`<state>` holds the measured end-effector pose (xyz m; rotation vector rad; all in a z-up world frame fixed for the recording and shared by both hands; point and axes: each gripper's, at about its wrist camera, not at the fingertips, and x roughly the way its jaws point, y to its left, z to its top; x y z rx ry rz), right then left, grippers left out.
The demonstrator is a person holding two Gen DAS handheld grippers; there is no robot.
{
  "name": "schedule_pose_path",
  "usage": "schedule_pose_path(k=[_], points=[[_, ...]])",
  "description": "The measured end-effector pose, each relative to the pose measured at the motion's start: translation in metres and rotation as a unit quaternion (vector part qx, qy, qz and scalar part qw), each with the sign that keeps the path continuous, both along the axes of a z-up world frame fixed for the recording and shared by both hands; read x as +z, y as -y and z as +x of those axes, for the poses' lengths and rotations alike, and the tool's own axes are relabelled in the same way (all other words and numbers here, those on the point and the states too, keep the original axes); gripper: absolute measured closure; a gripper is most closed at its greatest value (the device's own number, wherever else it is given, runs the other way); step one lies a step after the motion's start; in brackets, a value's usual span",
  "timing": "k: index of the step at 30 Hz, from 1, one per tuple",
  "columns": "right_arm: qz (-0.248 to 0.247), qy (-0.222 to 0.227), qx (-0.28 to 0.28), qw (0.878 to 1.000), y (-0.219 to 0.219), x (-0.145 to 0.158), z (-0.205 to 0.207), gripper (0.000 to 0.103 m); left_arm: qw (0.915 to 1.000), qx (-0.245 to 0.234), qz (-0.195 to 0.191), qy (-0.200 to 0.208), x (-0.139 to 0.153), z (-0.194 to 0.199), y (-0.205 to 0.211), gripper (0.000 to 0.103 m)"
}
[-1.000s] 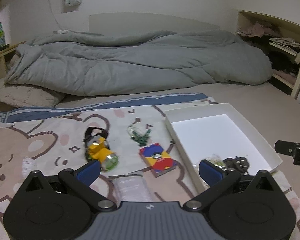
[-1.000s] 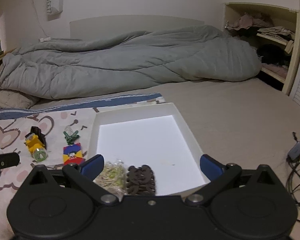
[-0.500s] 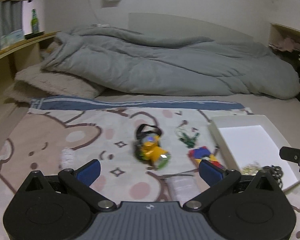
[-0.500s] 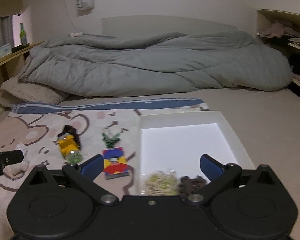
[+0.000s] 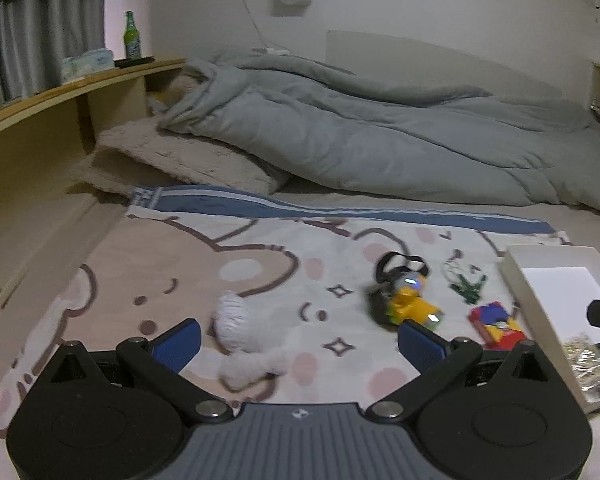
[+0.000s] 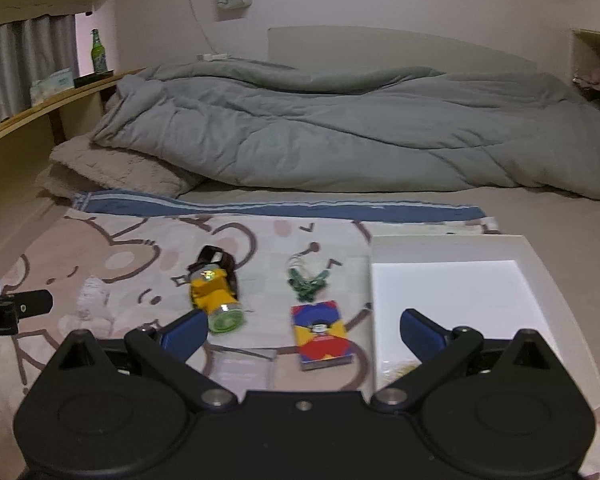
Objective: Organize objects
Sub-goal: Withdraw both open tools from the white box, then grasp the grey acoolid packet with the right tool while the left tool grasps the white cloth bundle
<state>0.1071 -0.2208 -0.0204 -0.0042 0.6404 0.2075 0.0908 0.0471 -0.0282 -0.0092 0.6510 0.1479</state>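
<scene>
The left claw (image 5: pixel 298 340) hangs low over the cartoon bear blanket (image 5: pixel 188 276), level and pointing toward the grey duvet (image 5: pixel 380 140), its blue-padded fingers (image 5: pixel 178 342) spread wide with nothing between them. Just ahead of it, nearer the left finger, a white fluffy bundle (image 5: pixel 236 320) lies on the blanket. The right finger's tip sits just before the yellow flashlight toy (image 5: pixel 410 306), which is blurred. To the right of that toy lie a green trinket (image 5: pixel 466 286) and a red, yellow and blue card box (image 5: pixel 496 326), and beyond them stands the white tray (image 5: pixel 532 308), with some small pale and dark bits in its near corner.

The right claw (image 6: pixel 302 332) is likewise level and low, fingers (image 6: pixel 422 330) wide apart and empty. It straddles the border of blanket and white tray (image 6: pixel 548 280): the left finger tip lies just beside the yellow flashlight toy (image 6: pixel 214 298), the right finger is over the tray's near end. Between the fingers rests the card box (image 6: pixel 320 336), with the green trinket (image 6: pixel 306 282) just behind it. A clear flat packet (image 6: pixel 244 368) lies left of the card box, close to the claw body. At the far left of this view the other claw's tip (image 6: pixel 14 308) shows above the blanket (image 6: pixel 112 248). Behind the blanket sits the duvet (image 6: pixel 340 132) and a beige pillow (image 6: pixel 112 168).
</scene>
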Motion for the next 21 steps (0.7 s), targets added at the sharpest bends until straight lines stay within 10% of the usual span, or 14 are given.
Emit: schedule_pose_path(k=[11, 21], points=[[-0.025, 0.01, 0.019, 0.999, -0.021, -0.014, 0.009, 0.0, 0.9992, 0.034, 0.013, 0.015, -0.016, 0.016, -0.038, 0.0], [-0.02, -0.038, 0.035, 0.998, -0.034, -0.051, 0.029, 0.0, 0.9949, 0.064, -0.053, -0.057, -0.05, 0.049, -0.07, 0.002]])
